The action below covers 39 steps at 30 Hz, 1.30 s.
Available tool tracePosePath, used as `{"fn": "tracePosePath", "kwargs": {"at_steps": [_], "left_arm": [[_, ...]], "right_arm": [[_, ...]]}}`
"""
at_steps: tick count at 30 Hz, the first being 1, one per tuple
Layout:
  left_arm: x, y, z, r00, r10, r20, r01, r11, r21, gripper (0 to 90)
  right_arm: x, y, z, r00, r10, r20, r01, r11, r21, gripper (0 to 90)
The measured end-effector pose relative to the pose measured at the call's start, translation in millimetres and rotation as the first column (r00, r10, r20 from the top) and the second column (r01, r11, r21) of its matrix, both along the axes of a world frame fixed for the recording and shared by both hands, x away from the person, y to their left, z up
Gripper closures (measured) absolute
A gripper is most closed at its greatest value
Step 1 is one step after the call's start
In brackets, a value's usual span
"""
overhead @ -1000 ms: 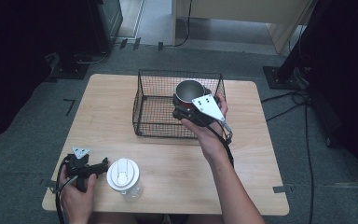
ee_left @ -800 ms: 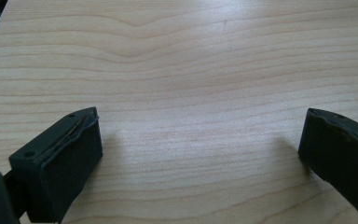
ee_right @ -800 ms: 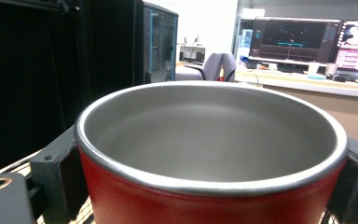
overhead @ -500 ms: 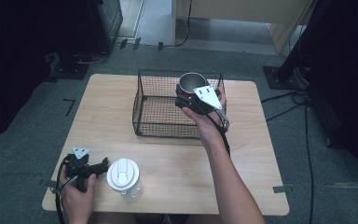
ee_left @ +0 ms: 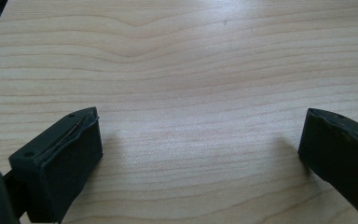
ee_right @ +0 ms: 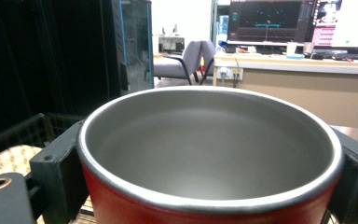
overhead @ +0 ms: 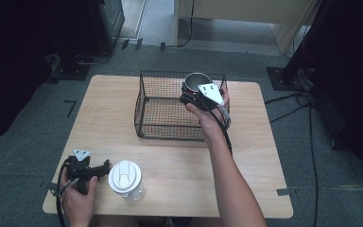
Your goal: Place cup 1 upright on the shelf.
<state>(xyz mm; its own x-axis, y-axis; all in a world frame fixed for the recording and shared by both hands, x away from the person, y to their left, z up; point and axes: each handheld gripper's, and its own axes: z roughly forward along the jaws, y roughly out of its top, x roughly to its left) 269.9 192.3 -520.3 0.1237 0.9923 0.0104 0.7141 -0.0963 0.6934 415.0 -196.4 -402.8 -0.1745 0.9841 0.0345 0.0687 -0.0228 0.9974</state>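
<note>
Holding the red mug upright, clamped between its jaws, the right gripper hangs over the wire basket's far right corner — the drop lies straight below — while the left gripper rests agape.

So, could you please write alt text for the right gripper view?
A red cup with a grey metal inside is clamped between the right gripper's two black jaws. Behind it are a wire basket, office chairs and a desk.

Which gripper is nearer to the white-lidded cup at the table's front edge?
Left. The left gripper lies just beside the white-lidded cup; the right gripper holds a red mug over the wire basket.
</note>
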Motion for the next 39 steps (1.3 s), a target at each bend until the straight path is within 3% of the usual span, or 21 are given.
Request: {"fn": "tracePosePath", "kwargs": {"at_steps": [12, 21, 29, 39], "left_arm": [[0.0, 0.0, 0.1, 1.0, 0.0, -0.001, 0.0, 1.0, -0.001, 0.0], [0.0, 0.1, 0.1, 1.0, -0.001, -0.001, 0.001, 1.0, 0.0, 0.0], [0.0, 0.1, 0.1, 1.0, 0.0, -0.001, 0.0, 1.0, 0.0, 0.0], [0.0, 0.0, 0.0, 1.0, 0.0, -0.001, 0.0, 1.0, -0.001, 0.0]], "right_arm": [[22.4, -4.8, -19.7, 0.997, -0.041, -0.066, 0.042, 0.999, 0.015, 7.1], [33.3, -6.0, -33.5, 0.9907, -0.067, -0.118, 0.066, 0.998, -0.009, 7.0], [37.4, -3.7, -43.3, 0.9861, -0.052, -0.158, 0.045, 0.998, -0.045, 6.8], [41.7, -3.7, -47.8, 0.9748, -0.047, -0.218, 0.04, 0.998, -0.039, 6.4]]}}
